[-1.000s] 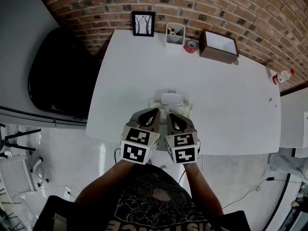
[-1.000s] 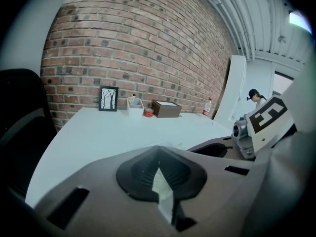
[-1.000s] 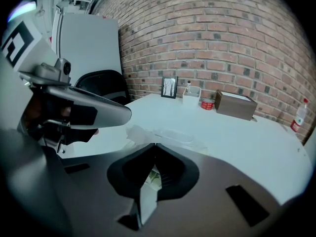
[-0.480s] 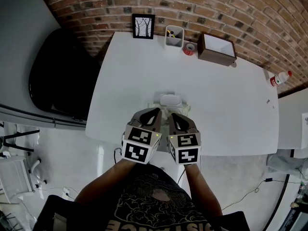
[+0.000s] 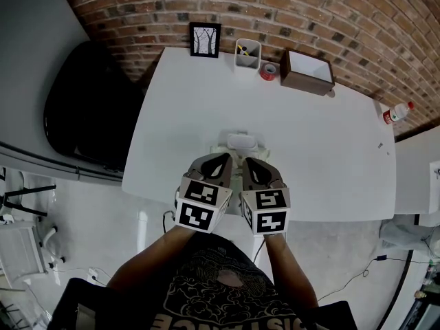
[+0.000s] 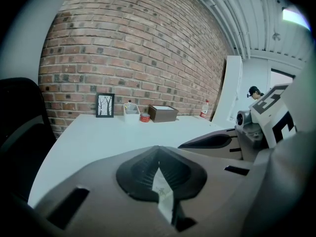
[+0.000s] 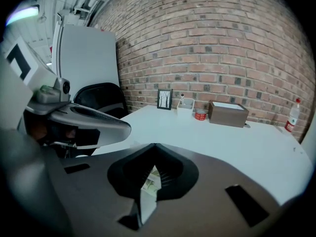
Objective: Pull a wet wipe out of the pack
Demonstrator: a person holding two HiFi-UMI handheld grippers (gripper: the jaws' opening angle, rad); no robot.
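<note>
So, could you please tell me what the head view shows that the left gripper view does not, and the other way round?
Only the head view: the pack in full, lying just ahead of the left claw and right claw, plus the person's torso and the floor.
Only the left gripper view: the ceiling, and the left claw's jaws close up, together at the tips.
Both: the table, brick wall, frame, cup, red roll, box and chair.
</note>
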